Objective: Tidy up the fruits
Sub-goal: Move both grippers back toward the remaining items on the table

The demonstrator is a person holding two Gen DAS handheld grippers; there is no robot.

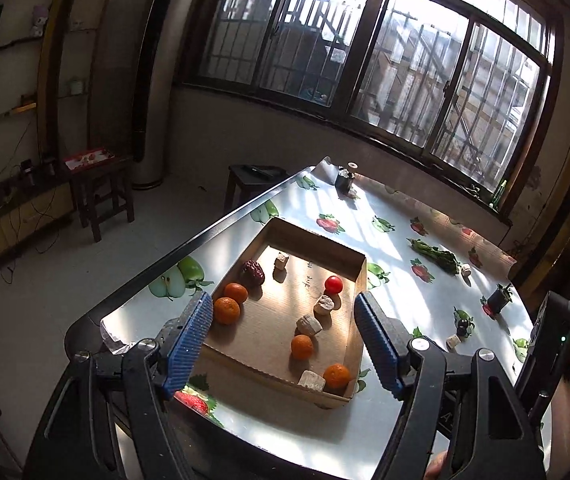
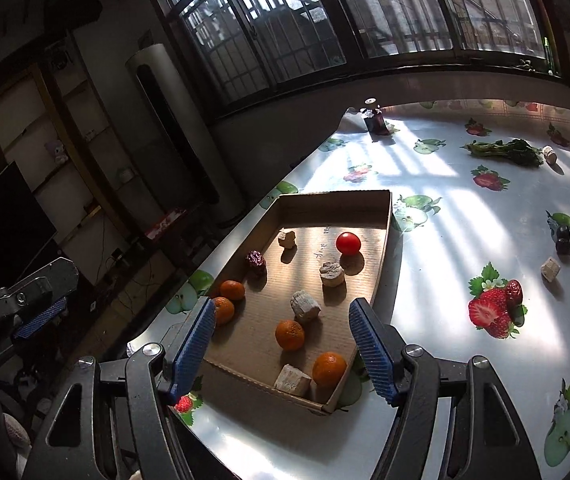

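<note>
A shallow cardboard tray lies on the fruit-print table. It holds several oranges, a red cherry tomato, a dark red date and several pale beige chunks. My left gripper is open and empty, hovering above the tray's near end. My right gripper is open and empty, also above the near end. The left gripper's blue pad shows at the right wrist view's left edge.
Out on the table lie a leafy green bunch, loose beige chunks, dark grapes, another date and a dark jar. The table's left edge drops to the floor with stools.
</note>
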